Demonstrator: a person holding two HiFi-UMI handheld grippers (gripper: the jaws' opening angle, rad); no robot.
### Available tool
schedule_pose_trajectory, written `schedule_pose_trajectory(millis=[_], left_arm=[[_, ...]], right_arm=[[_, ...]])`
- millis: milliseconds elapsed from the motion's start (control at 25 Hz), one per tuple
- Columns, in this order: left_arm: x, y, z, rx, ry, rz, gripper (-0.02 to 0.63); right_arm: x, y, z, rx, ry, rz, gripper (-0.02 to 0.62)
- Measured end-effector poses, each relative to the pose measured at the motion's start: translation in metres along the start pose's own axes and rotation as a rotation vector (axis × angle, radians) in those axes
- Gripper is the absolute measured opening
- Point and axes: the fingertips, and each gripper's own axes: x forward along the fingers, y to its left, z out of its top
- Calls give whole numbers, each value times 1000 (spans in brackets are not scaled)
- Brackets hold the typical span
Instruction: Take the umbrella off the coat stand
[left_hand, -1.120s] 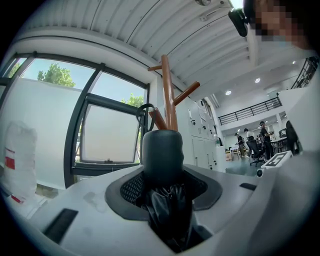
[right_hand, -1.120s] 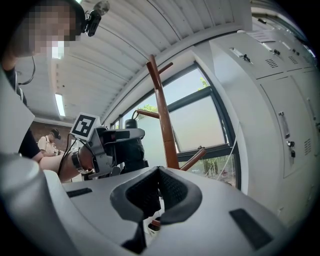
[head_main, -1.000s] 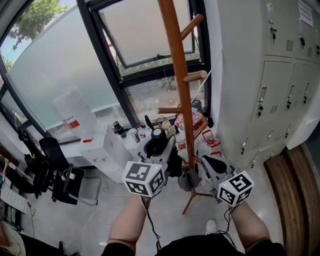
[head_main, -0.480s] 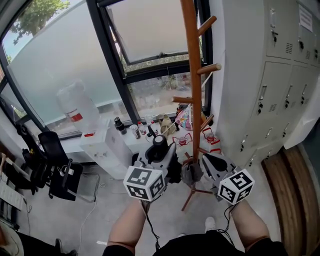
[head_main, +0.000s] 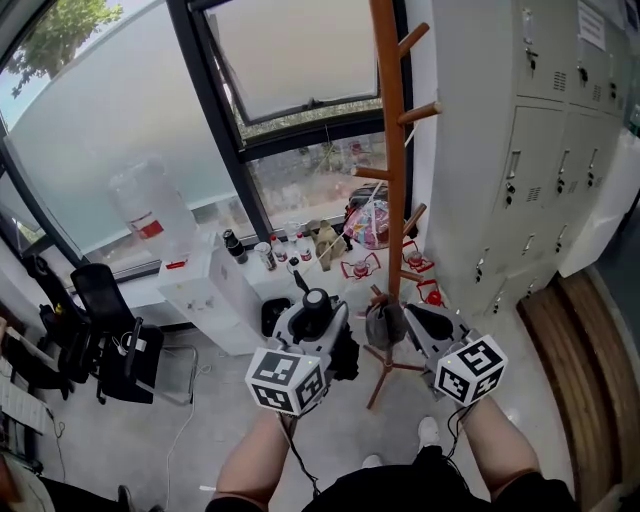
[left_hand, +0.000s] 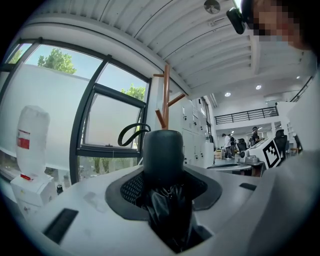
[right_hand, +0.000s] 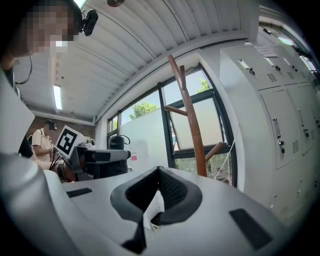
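Clearly off its peg, the folded black fabric umbrella (left_hand: 163, 150) sits in the left gripper (left_hand: 167, 195). That gripper's jaws are partly spread and pinch the bunched canopy just behind the handle. The stubby black cylinder of the handle stands out past the jaw tips. Its thin black wrist strap (left_hand: 131, 134) loops free to the left of them, caught on nothing.

The tall brown wooden coat stand (head_main: 392, 170) rises well beyond the jaws, and none of its pegs touches the umbrella. The right gripper (right_hand: 159, 192) is held level beside the left one. Its jaws are pressed together at the tips with nothing between them, and the stand's pole rises beyond them, a little to their right.

This compact umbrella looks light, so one gripper should carry it easily. The canopy is soft, slick cloth that gives under the pads and may creep. The handle is stiff and smooth and could twist in a grip. The surest hold seems to be where it is now, where cloth meets handle: the shaft and ribs underneath are firm, and the handle's shoulder acts as a stop. The loose strap is the part most likely to snag.
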Motion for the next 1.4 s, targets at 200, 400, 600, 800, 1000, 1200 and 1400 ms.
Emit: schedule_pose_trajectory(millis=[200,400,600,800,1000,1200,1400], left_arm=[[-23,-15,-16,-14,12,-25,175],[-36,-36,-33,-44,26,-23,173],[-45,-67,-45,-70,25,-2,173],[-50,-105,-53,-85,27,25,173],[-57,-147,-65,-99,47,46,173],[-65,-185,-81,-109,72,54,173],[-72,-220,-95,-108,89,60,173]], right_arm=[[-14,14,-11,3,18,-9,54],[-29,15,-12,-8,31,1,54],[-53,11,-13,-25,48,21,54],[-83,6,-14,-43,58,52,54],[-116,3,-21,-37,64,84,54],[-144,6,-31,-34,68,117,54],[-167,9,-40,-29,71,151,54]])
